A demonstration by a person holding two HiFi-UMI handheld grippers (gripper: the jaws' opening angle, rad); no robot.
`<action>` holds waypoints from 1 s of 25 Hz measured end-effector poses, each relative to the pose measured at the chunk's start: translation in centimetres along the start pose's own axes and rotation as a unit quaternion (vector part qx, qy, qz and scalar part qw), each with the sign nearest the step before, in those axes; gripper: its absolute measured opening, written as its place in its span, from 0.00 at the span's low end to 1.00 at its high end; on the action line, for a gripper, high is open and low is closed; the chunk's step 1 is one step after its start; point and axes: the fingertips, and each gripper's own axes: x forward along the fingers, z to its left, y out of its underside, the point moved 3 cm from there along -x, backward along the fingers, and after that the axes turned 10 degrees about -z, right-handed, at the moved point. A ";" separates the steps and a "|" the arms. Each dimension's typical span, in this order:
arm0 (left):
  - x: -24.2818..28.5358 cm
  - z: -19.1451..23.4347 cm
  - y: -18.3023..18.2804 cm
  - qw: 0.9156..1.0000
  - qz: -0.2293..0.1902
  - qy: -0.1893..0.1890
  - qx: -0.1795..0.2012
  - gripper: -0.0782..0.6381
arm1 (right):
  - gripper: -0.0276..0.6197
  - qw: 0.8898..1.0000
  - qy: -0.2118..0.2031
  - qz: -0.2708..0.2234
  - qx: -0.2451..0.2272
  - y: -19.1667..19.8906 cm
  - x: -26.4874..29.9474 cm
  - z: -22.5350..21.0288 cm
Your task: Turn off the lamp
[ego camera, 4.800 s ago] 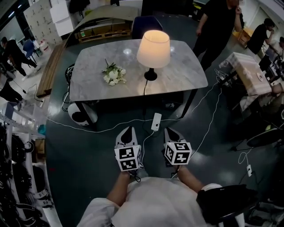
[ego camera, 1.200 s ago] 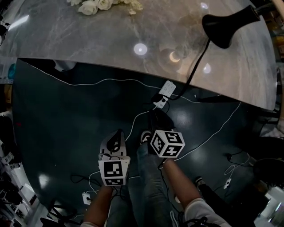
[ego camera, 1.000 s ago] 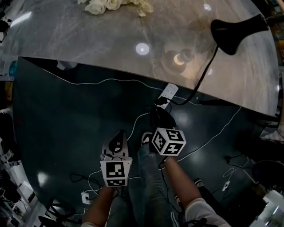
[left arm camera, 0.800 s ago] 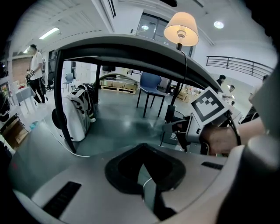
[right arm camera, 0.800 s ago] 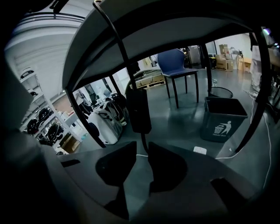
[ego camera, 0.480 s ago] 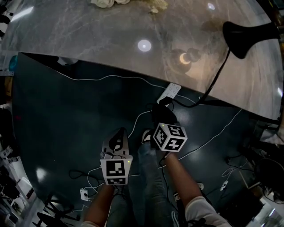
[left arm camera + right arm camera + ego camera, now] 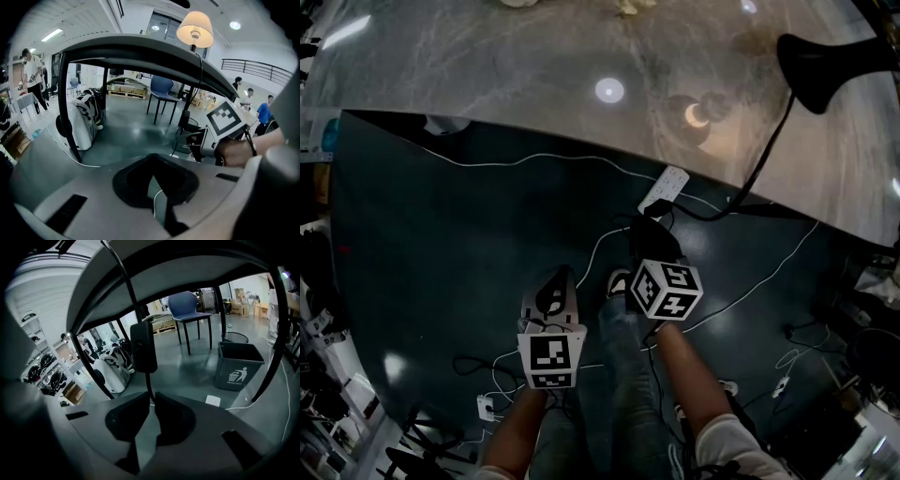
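Observation:
The lamp is lit: its shade (image 7: 195, 28) glows above the table edge, and its black base (image 7: 823, 64) stands on the grey marble table (image 7: 487, 84). A black cord (image 7: 764, 155) drops from the base to an inline switch (image 7: 664, 190), which hangs dark against the light in the right gripper view (image 7: 143, 347). My right gripper (image 7: 151, 401) (image 7: 645, 234) sits just below that switch, jaws closed on the cord. Lower and further left, my left gripper (image 7: 153, 171) (image 7: 555, 279) is shut with nothing in it. A white cord (image 7: 592, 258) trails on the floor beyond it.
Under the table stand a white bag (image 7: 84, 122), a blue chair (image 7: 187, 305) and a grey waste bin (image 7: 239, 366). Table legs (image 7: 276, 333) frame the space. Cables and a small white socket block (image 7: 486, 407) lie on the dark floor. People stand far back.
Since the earliest frame I have come right up to the table and the right gripper has reached the cord by the switch. Over the last second both grippers stay nearly still.

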 end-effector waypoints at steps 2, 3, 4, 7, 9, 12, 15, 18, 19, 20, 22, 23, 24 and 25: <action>-0.1 -0.1 -0.1 1.000 -0.001 0.000 -0.003 0.11 | 0.09 1.000 -0.002 0.003 -0.004 0.2 -0.6 0.1; -0.1 -0.2 -0.2 1.000 -0.002 0.001 -0.003 0.11 | 0.08 1.000 -0.004 0.005 -0.007 0.3 -1.0 0.1; -0.1 -0.4 -0.3 1.000 -0.003 0.003 -0.002 0.11 | 0.08 1.000 -0.004 0.007 -0.011 0.4 -1.5 0.0; -0.5 -1.3 -0.5 1.000 -0.002 0.016 0.007 0.11 | 0.07 1.000 -0.002 0.011 -0.027 1.0 -3.5 -0.1; -0.9 -1.9 -0.6 0.999 -0.001 0.028 0.016 0.11 | 0.07 0.999 0.000 0.011 -0.036 1.6 -5.0 0.0; -1.8 -2.9 -0.8 0.998 0.001 0.047 0.029 0.11 | 0.07 1.000 0.003 0.010 -0.029 2.2 -7.6 0.0; -2.8 -4.2 -1.2 0.996 0.012 0.070 0.046 0.11 | 0.07 1.000 0.006 0.008 -0.011 2.3 -10.3 0.2; -4.4 -5.5 -1.7 0.991 0.027 0.105 0.076 0.11 | 0.07 1.000 0.007 0.003 -0.002 2.1 -12.9 1.0; -4.9 -5.9 -2.0 0.989 0.028 0.115 0.089 0.11 | 0.07 1.000 0.006 0.000 -0.001 1.9 -13.6 1.3; -5.4 -6.3 -2.3 0.987 0.028 0.124 0.101 0.11 | 0.07 1.000 0.005 -0.004 0.000 1.6 -14.4 1.5; -6.7 -7.4 -3.0 0.983 0.023 0.142 0.115 0.11 | 0.07 1.000 0.002 -0.014 -0.001 0.7 -16.1 2.0; -7.3 -8.1 -3.4 0.981 0.018 0.150 0.121 0.11 | 0.07 1.000 0.000 -0.019 -0.002 0.2 -17.0 2.2; -7.9 -8.7 -3.9 0.979 0.014 0.156 0.127 0.11 | 0.07 1.000 -0.002 -0.024 -0.002 -0.3 -17.9 2.4; -8.4 -9.2 -4.3 0.978 0.010 0.160 0.134 0.11 | 0.07 1.000 -0.004 -0.029 -0.002 -0.9 -18.6 2.6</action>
